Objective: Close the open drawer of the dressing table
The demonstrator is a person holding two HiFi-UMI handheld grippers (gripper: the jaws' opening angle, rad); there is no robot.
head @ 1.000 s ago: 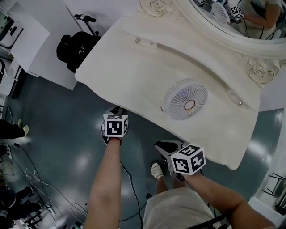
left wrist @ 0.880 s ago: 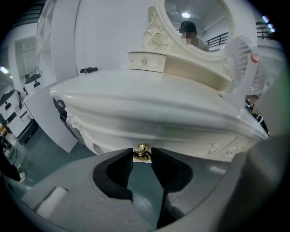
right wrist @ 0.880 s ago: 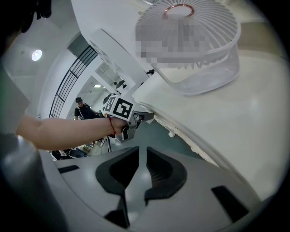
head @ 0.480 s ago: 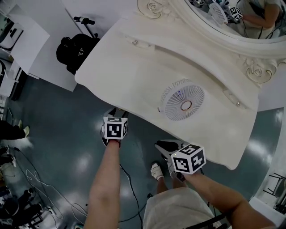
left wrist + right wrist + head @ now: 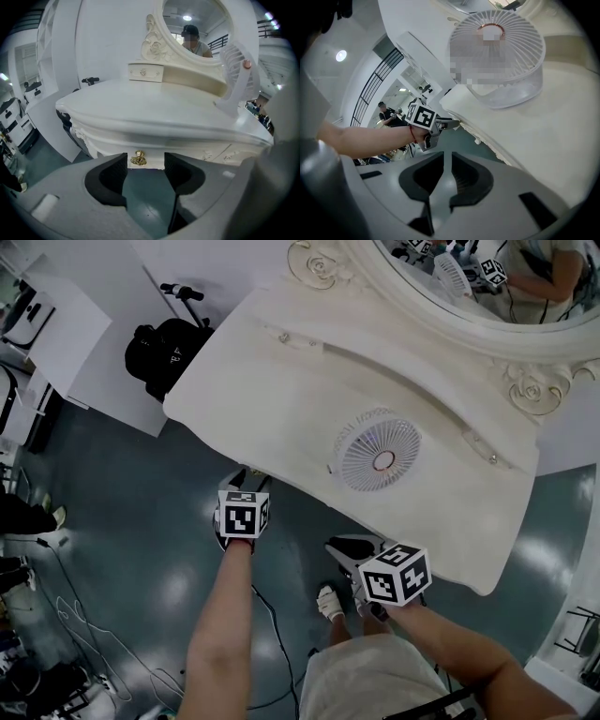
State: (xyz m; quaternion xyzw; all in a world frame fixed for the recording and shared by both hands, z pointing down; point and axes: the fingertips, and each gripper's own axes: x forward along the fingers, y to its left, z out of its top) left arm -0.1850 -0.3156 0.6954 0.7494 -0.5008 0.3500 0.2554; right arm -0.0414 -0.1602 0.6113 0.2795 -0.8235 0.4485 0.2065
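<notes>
The cream dressing table point(image 5: 281, 399) fills the upper head view. In the left gripper view its front drawer carries a brass knob point(image 5: 138, 158), and the drawer front looks flush with the carved apron. My left gripper point(image 5: 146, 157) is open at the table's front edge point(image 5: 244, 476). Its jaws have just been opening. The knob sits at their tips nearer the left finger, with neither pad pressing on it. My right gripper point(image 5: 443, 157) hangs under the table's front right point(image 5: 354, 546), its jaws a narrow slit apart with nothing between them.
A white fan point(image 5: 378, 448) stands on the tabletop below the oval mirror point(image 5: 487, 277). A small upper drawer point(image 5: 145, 72) sits at the mirror's base. A black bag point(image 5: 164, 343) and white panels stand left of the table. A cable point(image 5: 272, 624) trails over the grey floor.
The head view has drifted a little, so the table sits slightly further left. Both grippers stay at the same spots under the front edge.
</notes>
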